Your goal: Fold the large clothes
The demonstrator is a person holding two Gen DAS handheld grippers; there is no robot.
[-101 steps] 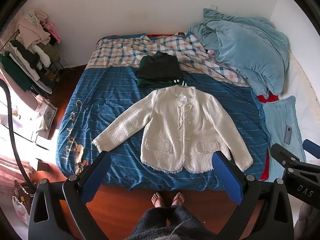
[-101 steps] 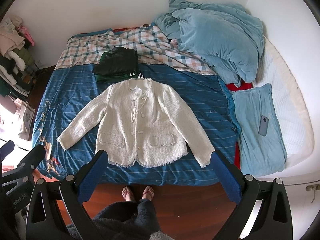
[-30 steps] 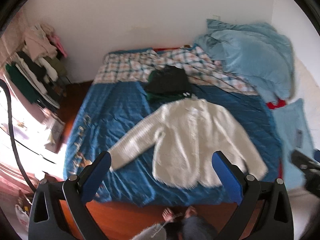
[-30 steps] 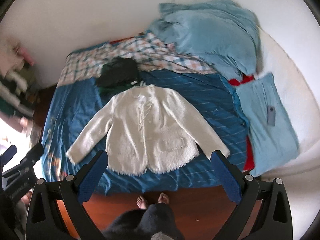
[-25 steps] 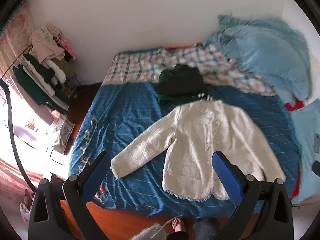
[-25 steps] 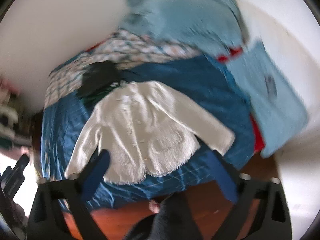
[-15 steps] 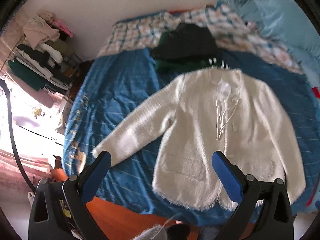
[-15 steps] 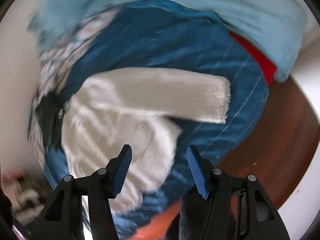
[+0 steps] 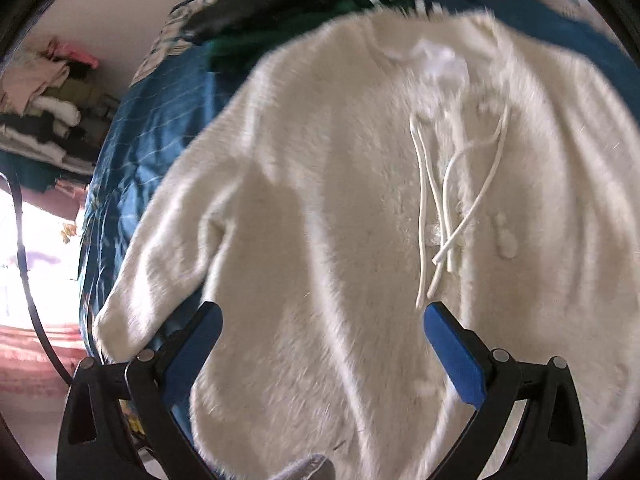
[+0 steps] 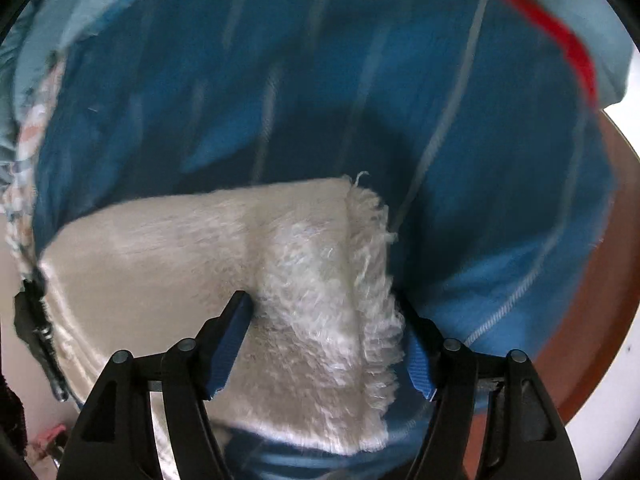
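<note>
Across the bed [image 9: 132, 128], whose blue striped cover fills most of both views, a large white fluffy jacket [image 9: 340, 184] lies spread flat, front up. Seen from the left wrist, its body takes up the middle of the frame, with one sleeve [image 9: 160, 264] reaching down toward the lower left edge of the bed. A folded dark green garment [image 9: 280, 12] sits on the cover just beyond the jacket's collar. Off the bed's side, at the far left, a blurred heap of clothes [image 9: 44, 92] is stacked against the wall.

From the right wrist, the jacket's other sleeve ends in a fringed cuff [image 10: 360, 264] lying on the blue cover, with a red strip [image 10: 568, 44] of fabric along the cover's far edge and brown floor [image 10: 600, 320] beyond it.

White drawstrings [image 9: 444, 216] trail loosely down the jacket's front from the neckline.

The left tool [image 9: 320, 332] hangs over the jacket's lower body with its blue pads spread wide and nothing gripped. The right tool [image 10: 328, 320] straddles the fringed cuff; its jaws are opening, the cuff lies between the pads, and the pads do not visibly press on it.
</note>
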